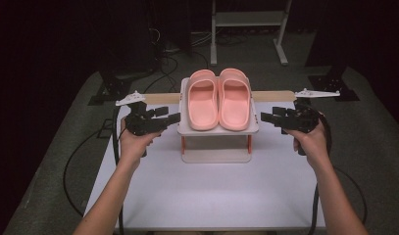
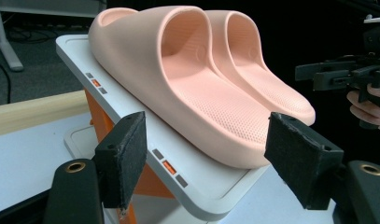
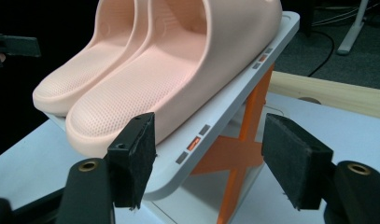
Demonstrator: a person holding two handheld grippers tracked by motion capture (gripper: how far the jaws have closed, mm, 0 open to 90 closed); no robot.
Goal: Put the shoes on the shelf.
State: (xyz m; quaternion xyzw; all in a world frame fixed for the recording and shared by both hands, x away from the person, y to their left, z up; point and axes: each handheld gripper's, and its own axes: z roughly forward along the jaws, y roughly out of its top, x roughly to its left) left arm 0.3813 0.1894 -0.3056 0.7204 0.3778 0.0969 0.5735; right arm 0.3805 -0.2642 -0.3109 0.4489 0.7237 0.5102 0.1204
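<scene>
Centrally, on the white worktop [image 1: 207, 191], stands a small two-tier rack [image 1: 187, 128]: a smooth white top shelf with rounded corners, orange cross-braced legs [image 3: 243, 149] and a white base plate. Its shelf edge carries a row of small grey and orange marks [image 2: 168, 166].

On the top shelf lies a pair of pink slippers [image 1: 219, 99], side by side and touching, toes pointing away from you. They are moulded in one piece from matte, foam-like material, with thick rounded soles, broad arched straps and a fine dimpled texture on the footbeds, as seen in the left gripper view [image 2: 211, 88] and the right gripper view [image 3: 150, 70].

Your left gripper [image 1: 173, 117] hovers just beside the shelf's left edge, its fingers [image 2: 124, 158] spread wide apart and holding nothing; their pads are black, rough and foam-faced. The heel of the nearer slipper sits between and beyond them, not touching.

Your right gripper [image 1: 265, 118] hovers just beside the shelf's right edge, its fingers [image 3: 134, 158] likewise wide open and empty, with the shelf corner and the heel of the nearer slipper just ahead of the gap.

A pale wooden strip [image 1: 275, 96] runs behind the rack.
</scene>
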